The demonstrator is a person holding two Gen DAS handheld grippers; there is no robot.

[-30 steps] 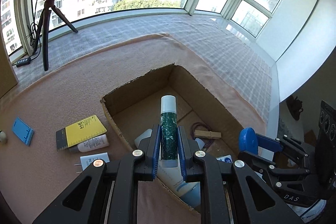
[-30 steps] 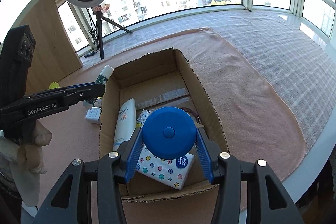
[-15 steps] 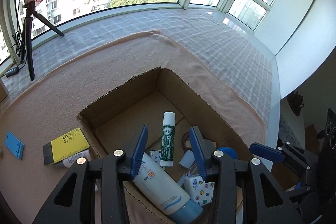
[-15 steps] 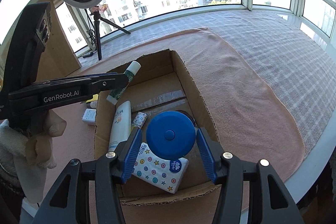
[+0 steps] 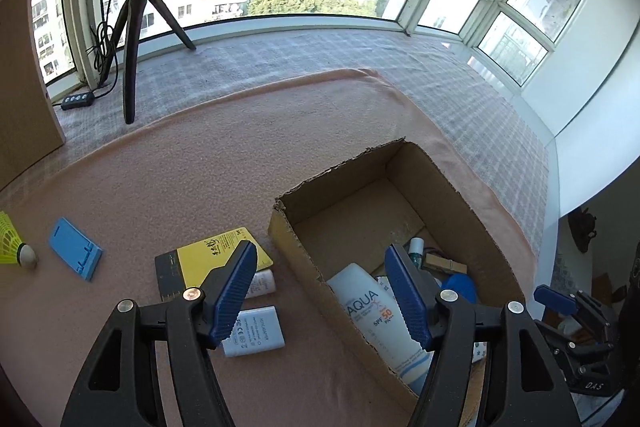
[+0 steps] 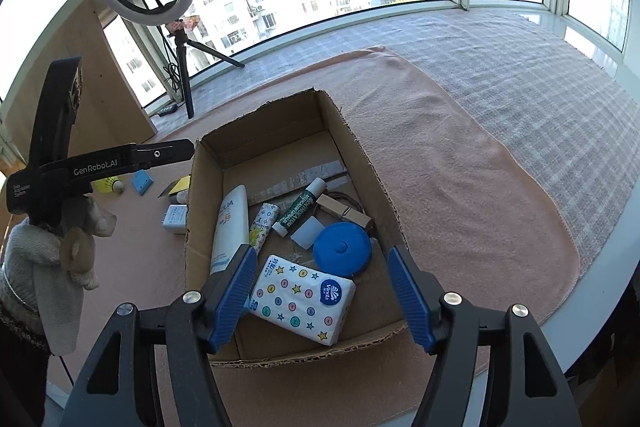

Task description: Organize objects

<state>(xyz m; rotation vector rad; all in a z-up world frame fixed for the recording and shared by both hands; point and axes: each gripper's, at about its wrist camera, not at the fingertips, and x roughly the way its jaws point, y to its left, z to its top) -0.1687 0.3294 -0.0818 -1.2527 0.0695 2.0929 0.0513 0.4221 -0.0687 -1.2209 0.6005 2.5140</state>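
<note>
With both grippers gaping and empty, next pick: yellow notebook [image 5: 212, 261] beside brown cardboard box [image 5: 472, 223].
Left gripper [image 5: 320, 291] should straddle its edge squarely; right gripper [image 6: 320, 291] waits over box.

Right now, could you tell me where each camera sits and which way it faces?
Left wrist: on the open left gripper, above the cardboard box's left wall, facing the windows.
Right wrist: on the open right gripper, over the box's near end, facing its contents; the left gripper shows at left.
Shared: box, sunscreen tube, ring-light tripod.
</note>
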